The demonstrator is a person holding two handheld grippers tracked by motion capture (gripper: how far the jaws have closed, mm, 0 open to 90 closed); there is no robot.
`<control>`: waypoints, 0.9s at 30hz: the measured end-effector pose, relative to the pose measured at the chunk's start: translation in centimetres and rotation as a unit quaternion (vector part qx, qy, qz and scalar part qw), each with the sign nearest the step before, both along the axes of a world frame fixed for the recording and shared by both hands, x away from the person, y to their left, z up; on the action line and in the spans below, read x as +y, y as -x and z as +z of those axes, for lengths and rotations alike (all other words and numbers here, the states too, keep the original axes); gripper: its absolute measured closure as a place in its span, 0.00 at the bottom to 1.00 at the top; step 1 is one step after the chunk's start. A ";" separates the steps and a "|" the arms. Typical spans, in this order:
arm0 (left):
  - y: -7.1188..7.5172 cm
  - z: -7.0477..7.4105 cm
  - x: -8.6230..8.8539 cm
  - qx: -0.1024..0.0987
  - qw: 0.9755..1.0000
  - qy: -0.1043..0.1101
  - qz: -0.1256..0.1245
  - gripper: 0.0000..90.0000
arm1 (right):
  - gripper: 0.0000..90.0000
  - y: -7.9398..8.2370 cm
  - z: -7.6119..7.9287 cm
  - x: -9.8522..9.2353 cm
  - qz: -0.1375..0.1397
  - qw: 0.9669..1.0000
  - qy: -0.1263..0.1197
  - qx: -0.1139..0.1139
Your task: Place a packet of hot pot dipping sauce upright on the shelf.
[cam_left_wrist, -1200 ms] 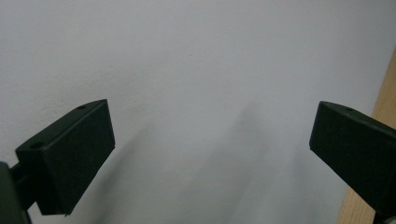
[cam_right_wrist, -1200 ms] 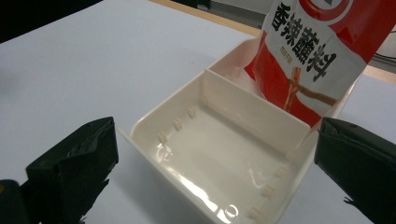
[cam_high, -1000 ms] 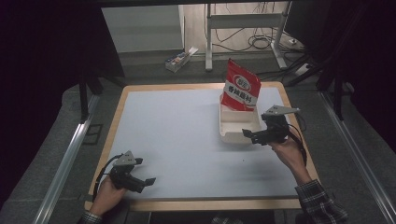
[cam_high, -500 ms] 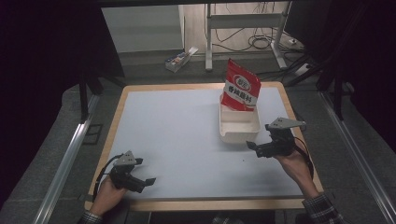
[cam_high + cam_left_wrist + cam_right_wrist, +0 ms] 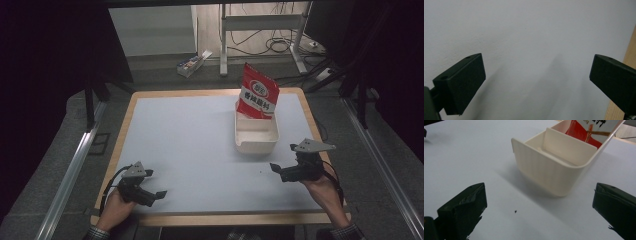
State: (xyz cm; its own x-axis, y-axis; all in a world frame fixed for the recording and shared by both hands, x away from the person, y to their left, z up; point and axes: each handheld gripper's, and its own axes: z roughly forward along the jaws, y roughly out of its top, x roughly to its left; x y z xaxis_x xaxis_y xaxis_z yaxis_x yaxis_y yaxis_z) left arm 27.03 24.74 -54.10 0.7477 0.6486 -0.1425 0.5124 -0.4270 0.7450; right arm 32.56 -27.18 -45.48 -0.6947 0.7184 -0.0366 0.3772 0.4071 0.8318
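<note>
Red packet [image 5: 257,97] in cream bin [image 5: 255,141], white tabletop [image 5: 190,145]

- The right gripper [image 5: 537,212] has its two black jaws spread wide, with nothing between them.
- Ahead of the jaws stands a cream bin [image 5: 549,173] on the pale table surface [image 5: 461,157], apart from both jaws.
- A divider wall [image 5: 570,143] splits the bin; the nearer compartment is empty.
- A red packet [image 5: 586,133] stands in the farther compartment.
- A small dark speck [image 5: 516,211] lies between the jaws.
</note>
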 end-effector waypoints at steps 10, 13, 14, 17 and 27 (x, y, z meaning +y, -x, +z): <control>0.0 0.0 0.0 0.001 1.000 0.000 -0.002 0.00 | 0.00 2.2 -0.6 -1.2 -0.006 1.000 0.002 -0.002; 0.0 0.0 0.0 0.001 1.000 -0.001 -0.002 0.00 | 0.00 2.8 -1.0 -1.6 -0.010 1.000 0.002 0.003; 0.0 0.0 0.0 0.002 1.000 -0.001 -0.002 0.00 | 0.00 3.2 -1.4 -1.8 -0.011 1.000 0.001 0.010; 0.0 0.0 -0.1 0.002 1.000 -0.001 -0.003 0.00 | 0.00 3.6 -1.8 -2.0 -0.011 1.000 0.003 0.020; 0.0 -0.1 -0.1 0.003 1.000 0.000 -0.002 0.00 | 0.00 5.6 -3.5 -3.1 -0.012 0.999 -0.002 0.038</control>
State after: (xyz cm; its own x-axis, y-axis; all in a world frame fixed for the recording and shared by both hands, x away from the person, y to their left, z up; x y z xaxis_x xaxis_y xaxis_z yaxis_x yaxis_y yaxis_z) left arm 27.06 24.62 -54.17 0.7489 0.6462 -0.1469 0.5159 -0.4293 0.7413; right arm 26.94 -30.33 -48.96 -0.6776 0.7352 0.0189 0.4490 0.3932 0.8023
